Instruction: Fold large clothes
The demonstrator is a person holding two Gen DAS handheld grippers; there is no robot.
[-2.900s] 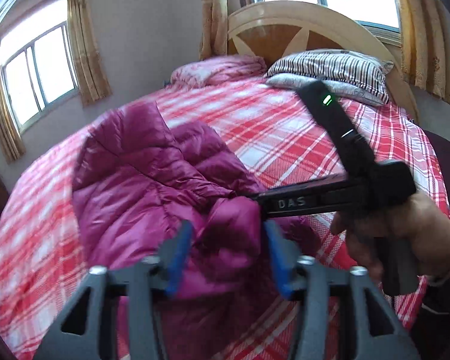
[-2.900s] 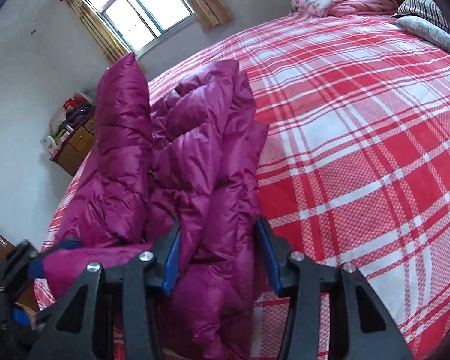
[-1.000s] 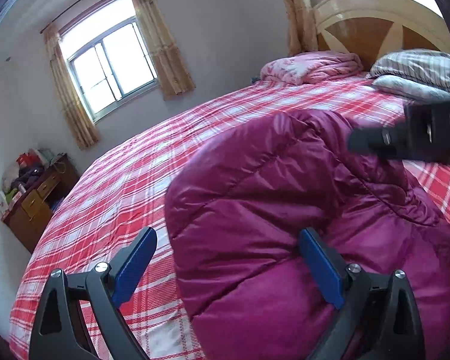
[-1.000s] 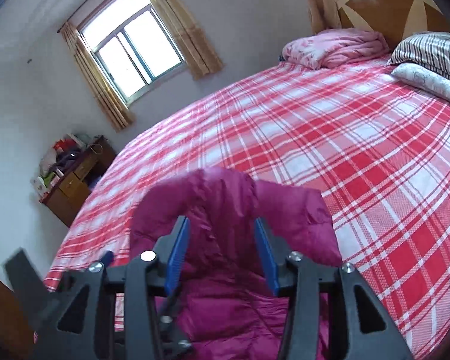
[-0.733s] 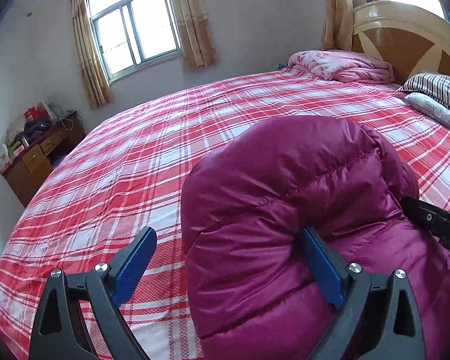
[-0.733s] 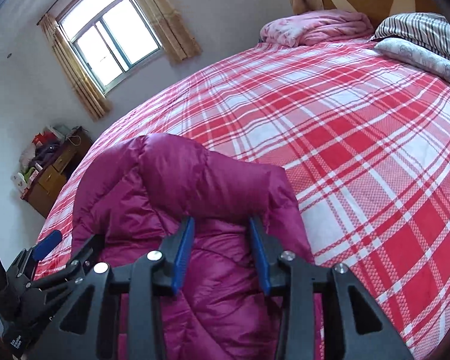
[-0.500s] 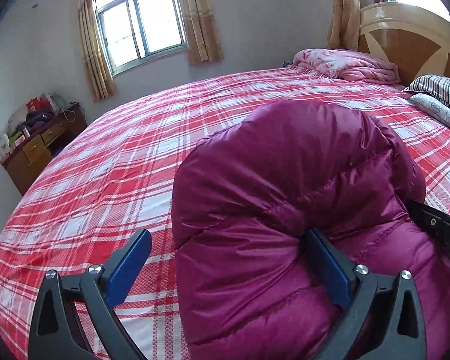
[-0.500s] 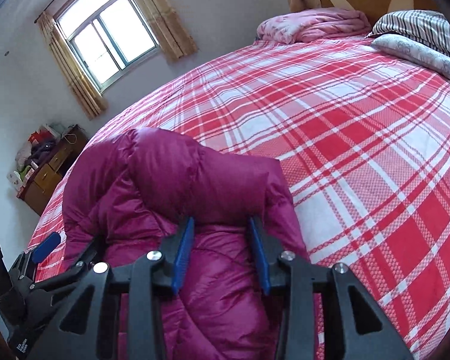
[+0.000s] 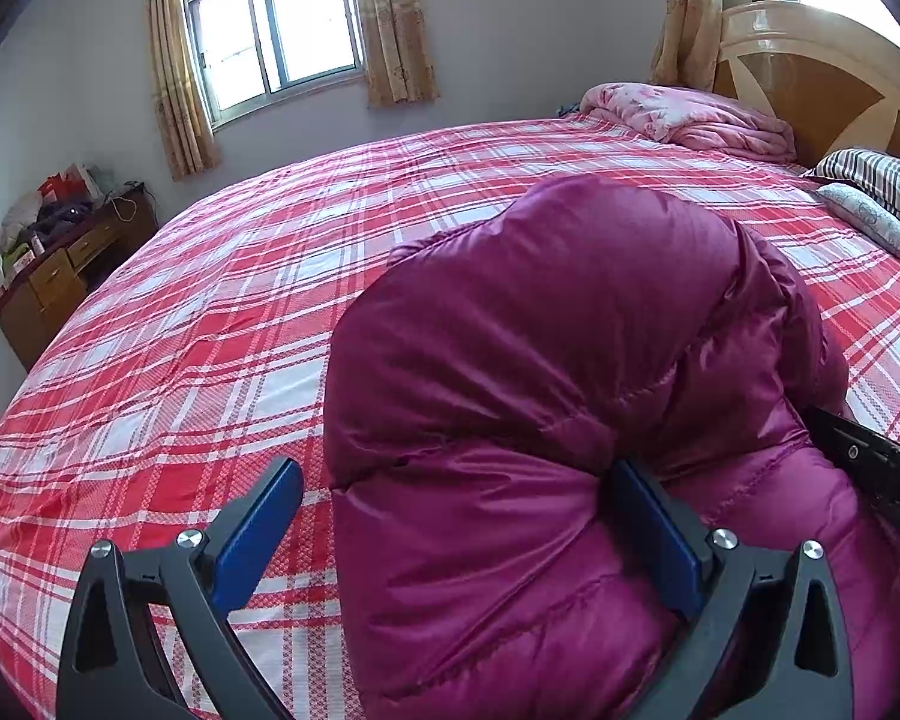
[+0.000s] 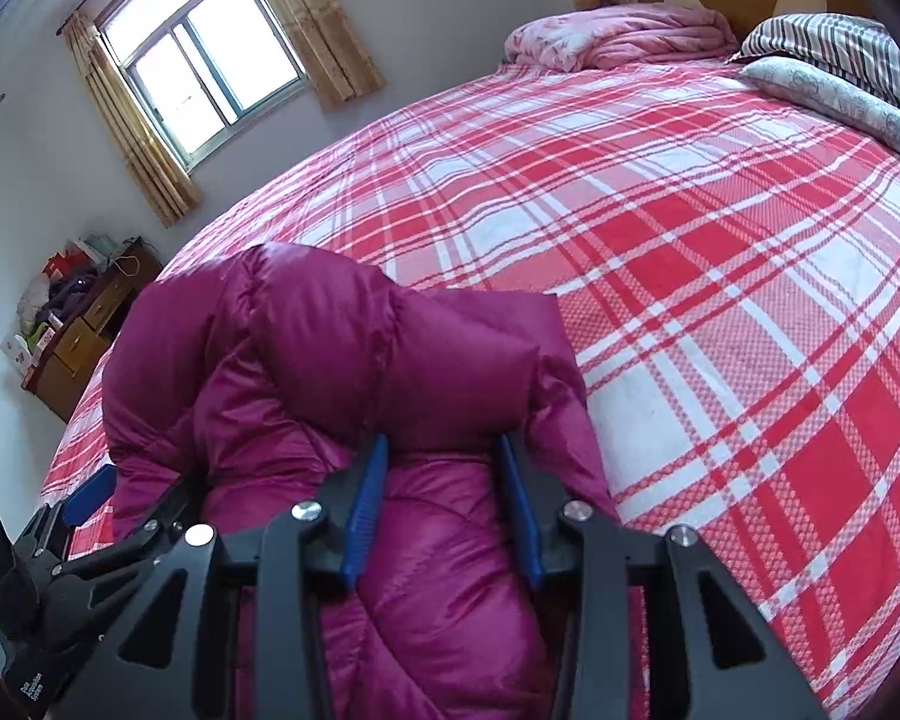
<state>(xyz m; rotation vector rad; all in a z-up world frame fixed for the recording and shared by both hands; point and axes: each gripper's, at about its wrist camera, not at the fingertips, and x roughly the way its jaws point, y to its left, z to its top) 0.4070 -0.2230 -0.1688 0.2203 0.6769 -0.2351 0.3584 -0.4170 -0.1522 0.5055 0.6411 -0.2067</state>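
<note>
The folded jacket [image 10: 354, 396] bulges straight ahead of the right gripper [image 10: 444, 504], clamped on its fold, and lies mostly right of the left gripper [image 9: 456, 534], whose jaws gape apart.

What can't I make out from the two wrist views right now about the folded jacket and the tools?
- Jacket near edge: cut off by the bottom of both views.
- Layers under the top fold: hidden by the puffy fold itself.
- Right tool pad contact: fabric bulges over the tips, so how firm its grip is stays unclear.
- Left tool: open; its right pad is partly buried in fabric.
- Dresser clutter: too small.
</note>
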